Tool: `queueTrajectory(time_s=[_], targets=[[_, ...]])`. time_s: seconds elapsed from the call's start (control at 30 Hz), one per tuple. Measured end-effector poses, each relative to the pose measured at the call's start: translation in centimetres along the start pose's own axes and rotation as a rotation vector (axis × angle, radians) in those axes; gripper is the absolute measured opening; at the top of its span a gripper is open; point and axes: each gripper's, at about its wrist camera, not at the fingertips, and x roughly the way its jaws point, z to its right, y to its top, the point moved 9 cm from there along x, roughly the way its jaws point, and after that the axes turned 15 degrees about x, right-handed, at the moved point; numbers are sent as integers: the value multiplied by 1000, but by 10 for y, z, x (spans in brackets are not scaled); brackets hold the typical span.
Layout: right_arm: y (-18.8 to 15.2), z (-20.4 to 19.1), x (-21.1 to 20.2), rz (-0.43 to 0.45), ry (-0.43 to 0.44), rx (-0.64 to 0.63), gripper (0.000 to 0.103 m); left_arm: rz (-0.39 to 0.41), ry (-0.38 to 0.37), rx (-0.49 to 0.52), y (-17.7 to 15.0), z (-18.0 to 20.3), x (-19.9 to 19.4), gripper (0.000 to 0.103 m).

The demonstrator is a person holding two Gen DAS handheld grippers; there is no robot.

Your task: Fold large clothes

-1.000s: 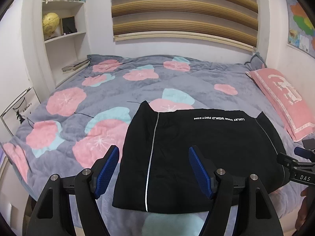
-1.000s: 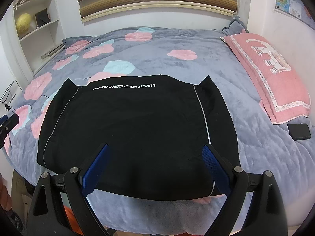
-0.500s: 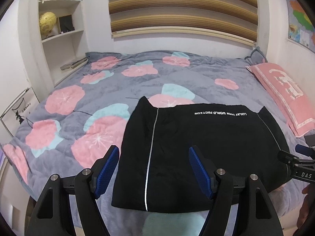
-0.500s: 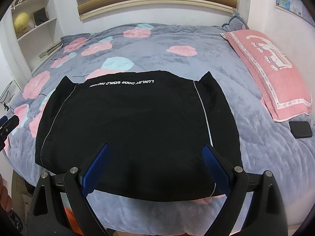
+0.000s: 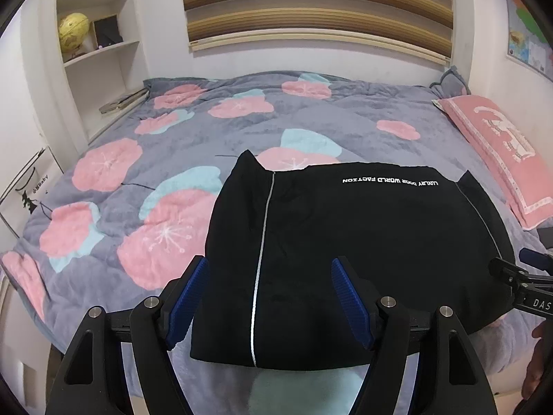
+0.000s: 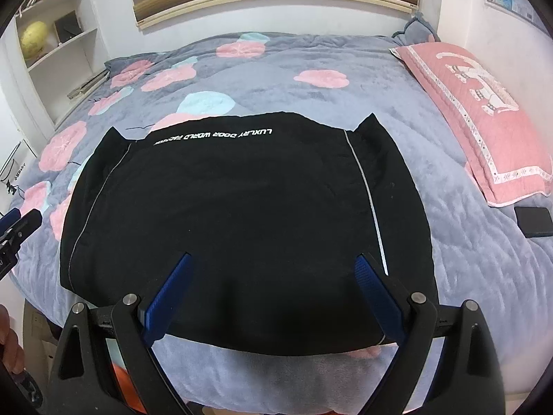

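A black garment (image 5: 363, 249) with white piping and white lettering lies folded flat on the near part of the bed; it also shows in the right wrist view (image 6: 242, 214). My left gripper (image 5: 271, 294) is open and empty, held above the garment's near left edge. My right gripper (image 6: 273, 287) is open and empty, held above the garment's near edge, toward its right side. Each gripper's tip shows at the edge of the other's view.
The bed has a grey quilt (image 5: 172, 159) with pink and blue flowers. A pink pillow (image 6: 473, 110) lies at the right, with a dark phone (image 6: 534, 221) beside it. White shelves (image 5: 100, 52) stand at the back left.
Both grippers have drifted slightly toward the garment, which now sits a little lower and larger in both views. Both stay open. The garment has not moved.
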Motion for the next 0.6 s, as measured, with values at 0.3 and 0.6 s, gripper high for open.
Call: queueTrajectory(time_s=[0.3, 0.6], targets=[[-2, 2, 6, -15, -3, 11, 96, -14, -3, -10, -1, -1, 6, 75], [-5, 1, 14, -33, -8, 4, 96, 24, -16, -35, -2, -9, 8, 75]])
